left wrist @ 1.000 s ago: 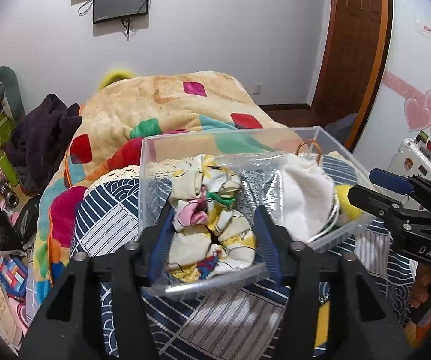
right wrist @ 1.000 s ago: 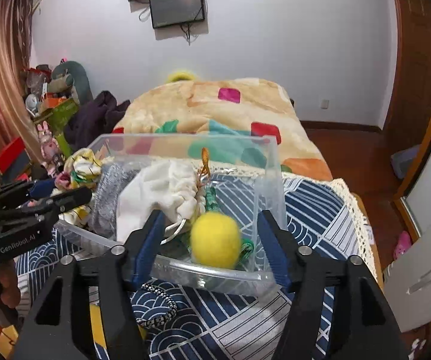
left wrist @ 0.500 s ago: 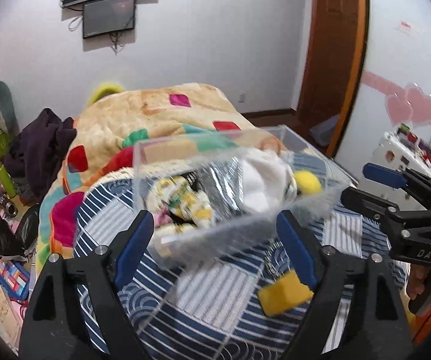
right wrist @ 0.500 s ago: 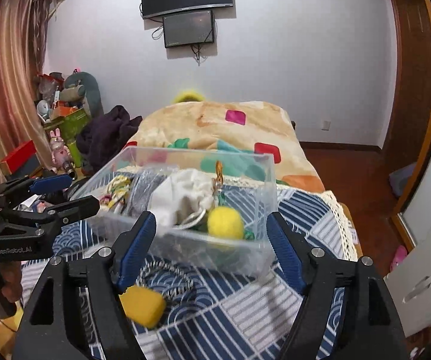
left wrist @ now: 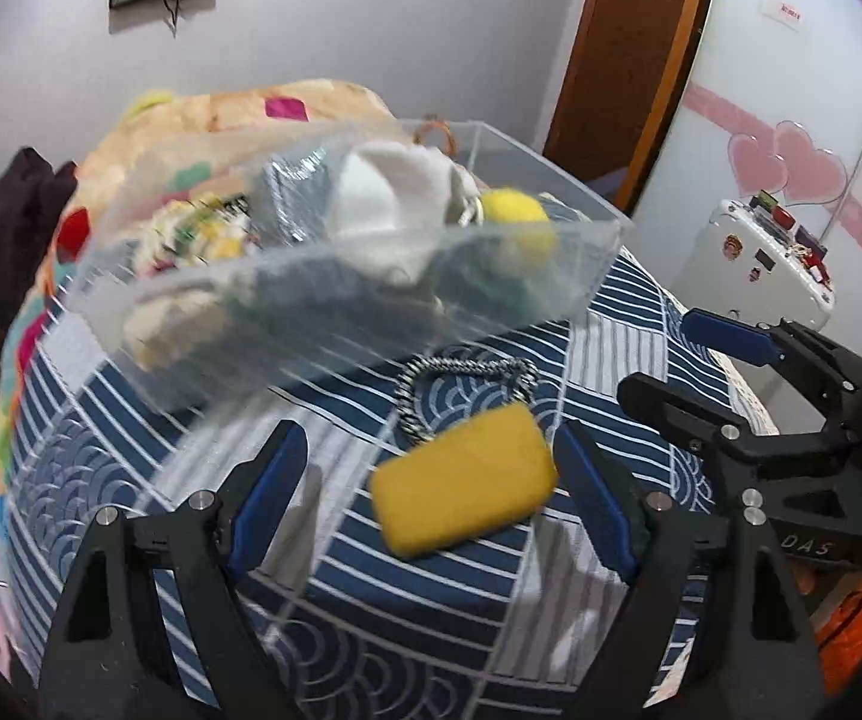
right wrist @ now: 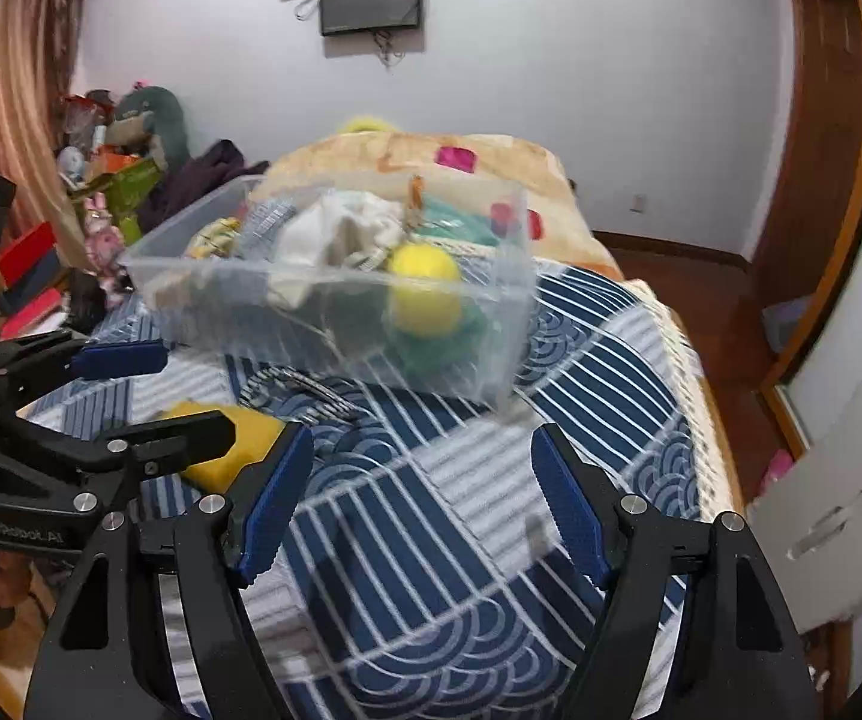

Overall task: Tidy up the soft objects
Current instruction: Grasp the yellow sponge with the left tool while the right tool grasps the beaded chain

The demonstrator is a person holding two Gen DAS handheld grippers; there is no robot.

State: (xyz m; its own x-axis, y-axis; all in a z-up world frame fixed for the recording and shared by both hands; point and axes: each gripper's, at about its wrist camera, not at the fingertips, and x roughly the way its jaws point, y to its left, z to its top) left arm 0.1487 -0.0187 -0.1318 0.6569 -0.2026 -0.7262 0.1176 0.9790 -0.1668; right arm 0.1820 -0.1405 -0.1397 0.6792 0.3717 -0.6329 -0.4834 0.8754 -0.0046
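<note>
So the clear plastic bin [right wrist: 335,306] sits on the bed [right wrist: 466,480], on the blue wave-pattern cover, toward its far end. It's stuffed with soft stuff: a white cloth [right wrist: 341,228], a yellow fuzzy ball [right wrist: 425,288] and a patterned fabric [left wrist: 203,228]. A yellow sponge [left wrist: 463,480] lies on the cover just beside a braided cord [left wrist: 460,369]. Left claw [left wrist: 431,492] and right claw [right wrist: 419,498] are both spread wide, gripping nothing.

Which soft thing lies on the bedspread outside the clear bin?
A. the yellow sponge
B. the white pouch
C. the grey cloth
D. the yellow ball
A: the yellow sponge lies on the bedspread in front of the bin; the others are inside it.
</note>
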